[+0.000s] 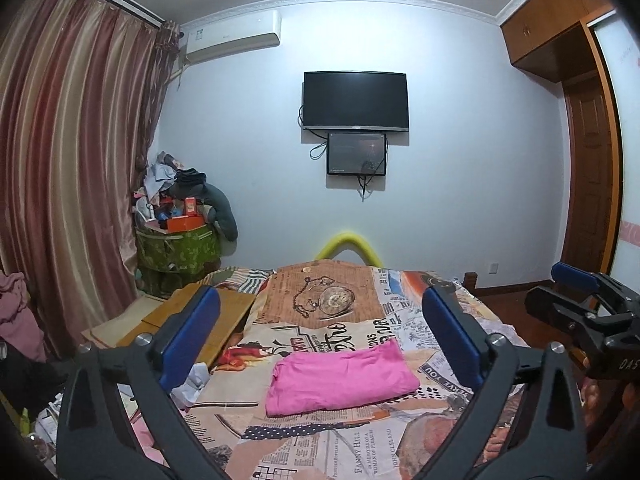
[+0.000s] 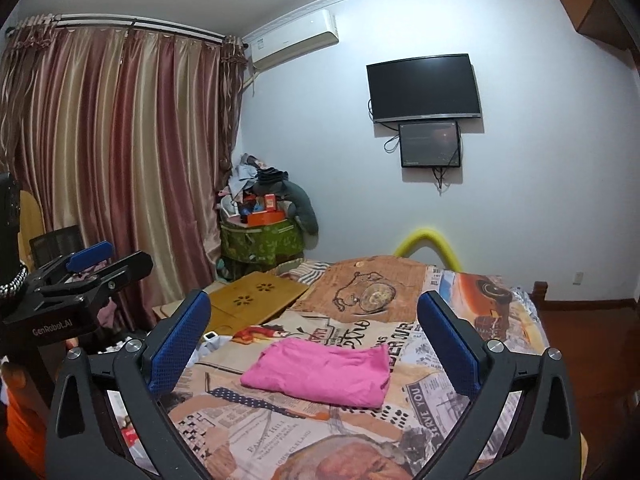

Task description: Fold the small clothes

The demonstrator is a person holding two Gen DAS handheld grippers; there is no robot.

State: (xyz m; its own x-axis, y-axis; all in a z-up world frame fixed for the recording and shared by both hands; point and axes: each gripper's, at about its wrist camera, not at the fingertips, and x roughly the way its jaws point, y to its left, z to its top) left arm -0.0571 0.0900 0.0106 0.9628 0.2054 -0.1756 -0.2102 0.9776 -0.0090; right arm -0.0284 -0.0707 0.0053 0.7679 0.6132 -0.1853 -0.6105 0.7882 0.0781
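Observation:
A pink garment [image 1: 340,380] lies folded into a flat rectangle on the printed bedspread [image 1: 360,308], near the middle of the bed. My left gripper [image 1: 320,296] hovers over the bed's near side with its blue pads wide apart and nothing between them; the garment lies ahead and below. In the right wrist view the same pink garment [image 2: 320,372] rests on the bedspread [image 2: 360,292]. My right gripper [image 2: 313,298] is likewise open and empty above it. Each gripper shows at the edge of the other's view, the right gripper [image 1: 576,292] and the left gripper [image 2: 108,260].
A wooden lap tray [image 2: 256,296] leans at the bed's left edge. Beyond it stands a green basket [image 1: 176,248] piled with clutter, beside striped curtains [image 1: 72,160]. A yellow foam tube [image 1: 350,240] arches at the bed's far end. A wardrobe [image 1: 588,160] lines the right wall.

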